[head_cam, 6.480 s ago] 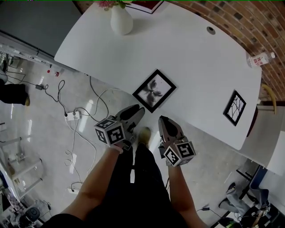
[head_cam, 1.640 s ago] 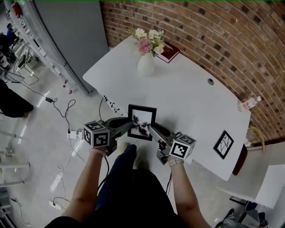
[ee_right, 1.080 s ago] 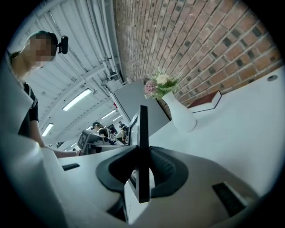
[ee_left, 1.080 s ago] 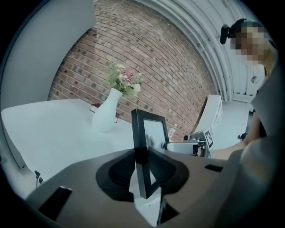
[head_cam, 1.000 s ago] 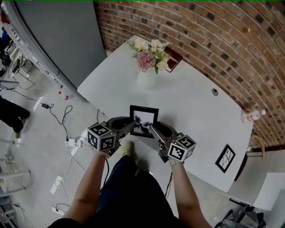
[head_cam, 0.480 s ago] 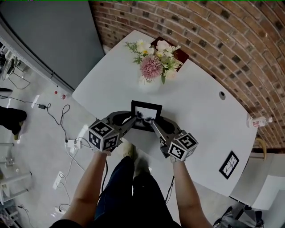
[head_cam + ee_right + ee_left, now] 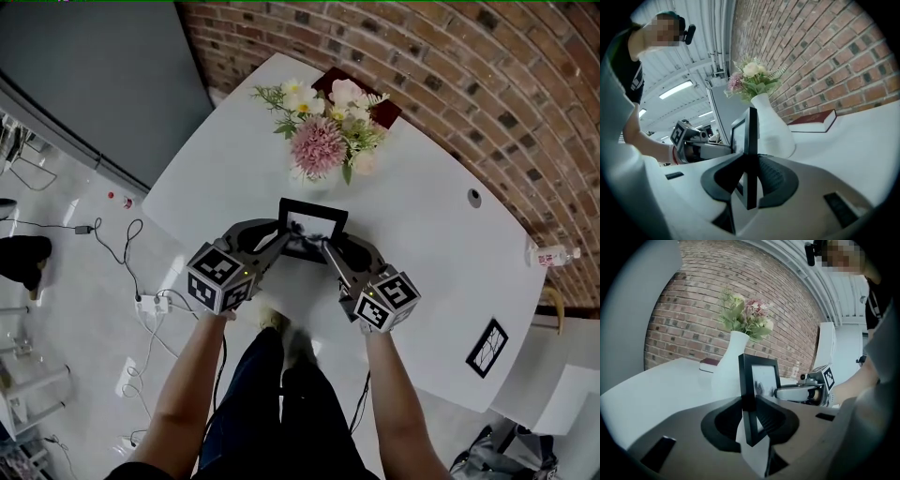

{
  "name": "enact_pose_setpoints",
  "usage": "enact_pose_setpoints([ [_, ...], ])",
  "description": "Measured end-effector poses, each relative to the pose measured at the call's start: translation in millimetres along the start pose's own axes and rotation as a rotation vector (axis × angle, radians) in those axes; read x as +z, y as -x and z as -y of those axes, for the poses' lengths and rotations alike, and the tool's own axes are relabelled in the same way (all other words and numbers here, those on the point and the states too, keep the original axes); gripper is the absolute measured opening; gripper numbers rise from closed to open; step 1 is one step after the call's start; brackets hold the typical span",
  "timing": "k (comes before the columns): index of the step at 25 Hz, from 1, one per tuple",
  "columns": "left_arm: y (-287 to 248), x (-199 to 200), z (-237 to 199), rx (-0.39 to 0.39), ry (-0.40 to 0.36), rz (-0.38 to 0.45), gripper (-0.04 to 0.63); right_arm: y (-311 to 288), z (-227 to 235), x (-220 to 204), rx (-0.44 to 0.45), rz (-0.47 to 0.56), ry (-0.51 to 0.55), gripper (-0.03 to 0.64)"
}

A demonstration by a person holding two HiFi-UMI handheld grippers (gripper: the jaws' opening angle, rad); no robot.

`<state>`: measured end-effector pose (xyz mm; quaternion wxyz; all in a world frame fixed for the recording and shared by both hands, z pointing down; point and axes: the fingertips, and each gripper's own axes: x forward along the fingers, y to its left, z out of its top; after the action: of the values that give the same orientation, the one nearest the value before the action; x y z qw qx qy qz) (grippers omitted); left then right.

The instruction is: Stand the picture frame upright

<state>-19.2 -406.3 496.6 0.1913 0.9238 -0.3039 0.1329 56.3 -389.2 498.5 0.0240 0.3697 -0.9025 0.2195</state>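
The black picture frame stands upright near the front edge of the white table, its picture facing me. My left gripper is shut on its left edge and my right gripper is shut on its right edge. In the left gripper view the frame rises edge-on out of the left gripper, with the right gripper beyond it. In the right gripper view the frame is pinched by the right gripper. The frame's foot is hidden by the jaws.
A white vase of flowers stands just behind the frame, with a dark red book behind it by the brick wall. A second frame lies flat at the table's right end, a water bottle near it. Cables lie on the floor at left.
The frame lay flat on the table at first; both grippers now hold it upright. Over the last second they carried it a little farther in, toward the vase.
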Motion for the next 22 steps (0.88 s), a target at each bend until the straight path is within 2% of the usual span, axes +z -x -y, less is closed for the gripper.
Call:
enact_pose_setpoints([
  [10,-18,12,-25,0.028,-0.034,0.015,0.098,-21,21,12,-0.038,0.019,0.053,0.097],
  [19,-30,18,-36,0.061,-0.108,0.012,0.098,-33,38,11,-0.111,0.024,0.093,0.1],
  [22,-31,17,-40,0.067,-0.107,0.013,0.098,-36,41,12,-0.13,0.026,0.11,0.101],
])
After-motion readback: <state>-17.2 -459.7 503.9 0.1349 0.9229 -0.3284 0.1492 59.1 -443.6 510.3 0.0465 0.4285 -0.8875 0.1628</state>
